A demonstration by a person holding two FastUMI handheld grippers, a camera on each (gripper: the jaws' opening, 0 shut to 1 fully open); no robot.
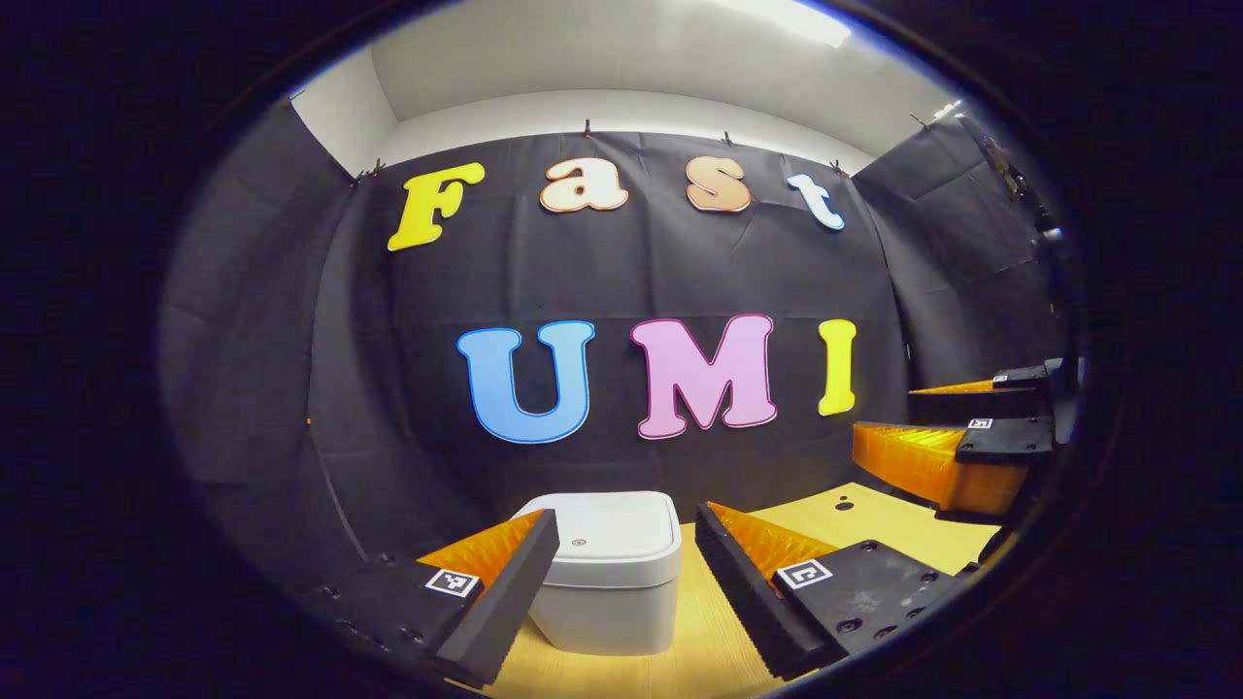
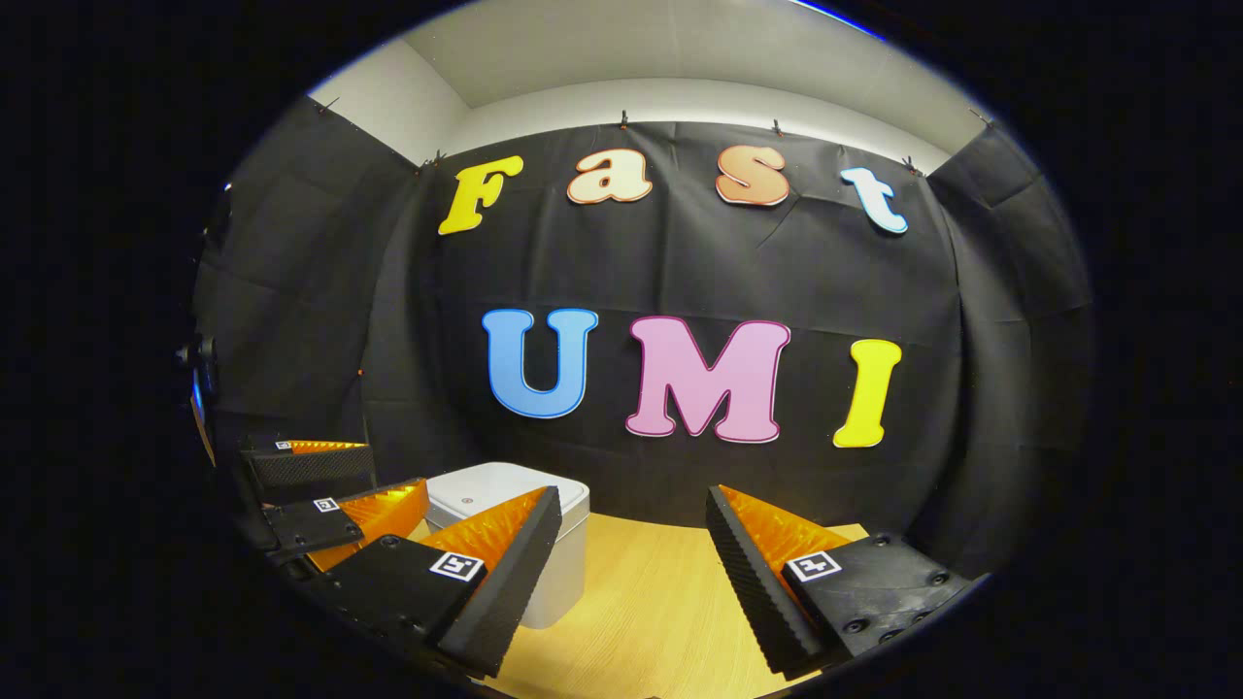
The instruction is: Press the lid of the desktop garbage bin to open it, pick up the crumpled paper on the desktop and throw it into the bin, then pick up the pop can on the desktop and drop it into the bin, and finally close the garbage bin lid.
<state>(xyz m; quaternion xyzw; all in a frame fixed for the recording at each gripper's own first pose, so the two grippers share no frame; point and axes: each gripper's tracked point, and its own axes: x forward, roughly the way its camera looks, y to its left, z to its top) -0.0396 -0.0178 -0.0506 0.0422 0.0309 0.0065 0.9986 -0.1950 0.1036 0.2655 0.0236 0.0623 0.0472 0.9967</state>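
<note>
Both grippers, left gripper (image 1: 621,582) and right gripper (image 2: 631,573), hover spread apart above the table (image 2: 660,602), near the lidded bin (image 1: 612,553).

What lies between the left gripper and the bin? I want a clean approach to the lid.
Nothing: in the left gripper view, the left gripper is open and faces the bin over bare tabletop.

The bin (image 1: 610,568) stands on the table (image 1: 874,524), close before the cloth wall (image 1: 631,272), its lid (image 1: 607,539) down on top. In the left gripper view it sits straight ahead between my left gripper's (image 1: 621,592) spread fingers, with my right gripper (image 1: 957,427) off to the right, above the table. In the right gripper view the bin (image 2: 524,524) is left of my right gripper (image 2: 631,582), and my left gripper (image 2: 330,490) lies further left.
</note>
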